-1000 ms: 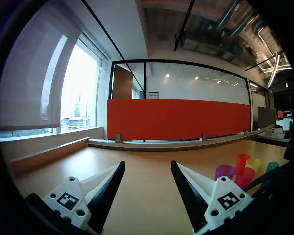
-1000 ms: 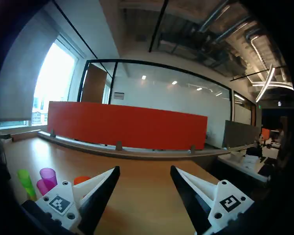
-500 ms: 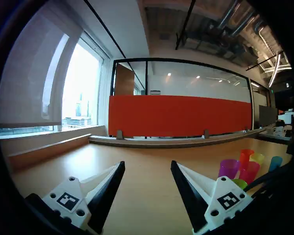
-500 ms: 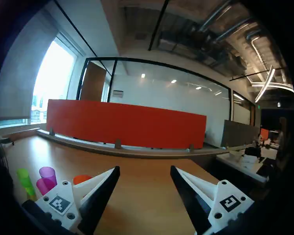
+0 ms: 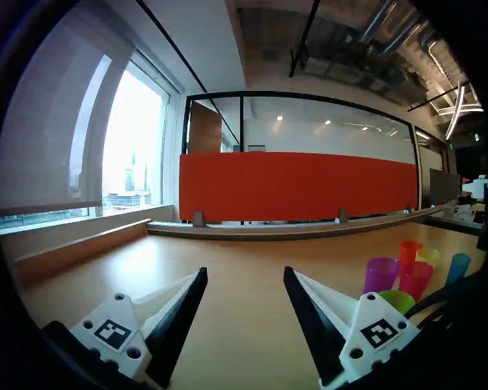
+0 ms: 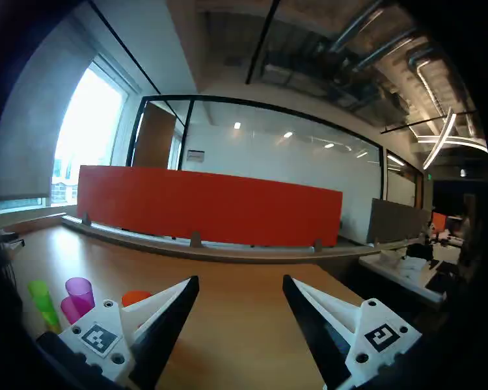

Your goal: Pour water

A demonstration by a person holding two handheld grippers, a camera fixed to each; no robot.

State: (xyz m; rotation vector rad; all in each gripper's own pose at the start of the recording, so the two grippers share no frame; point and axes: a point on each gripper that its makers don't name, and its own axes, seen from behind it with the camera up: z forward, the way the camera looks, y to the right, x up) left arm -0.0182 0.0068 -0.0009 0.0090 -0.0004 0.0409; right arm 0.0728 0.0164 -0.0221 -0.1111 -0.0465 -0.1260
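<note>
Plastic cups (image 5: 410,250): a coloured cluster standing on the counter (image 5: 244,253) — purple cup (image 5: 380,273), pink cup (image 5: 414,279) and green cup (image 5: 395,300) are nearest, just beyond the right finger of my left tool (image 5: 244,270). I cannot tell which of them holds water.
Left tool: jaws wide apart, gripping nothing.
Right tool (image 6: 239,278): jaws wide apart, empty. The cluster lies off its left finger, with the orange cup (image 6: 135,298) closest.
Risk: the cups crowd together — I judge that reaching for one could knock its neighbours, and light plastic would tip and spill.
Pose: both tools are level and low over the counter, aimed past the cups toward the red partition (image 5: 296,192).
</note>
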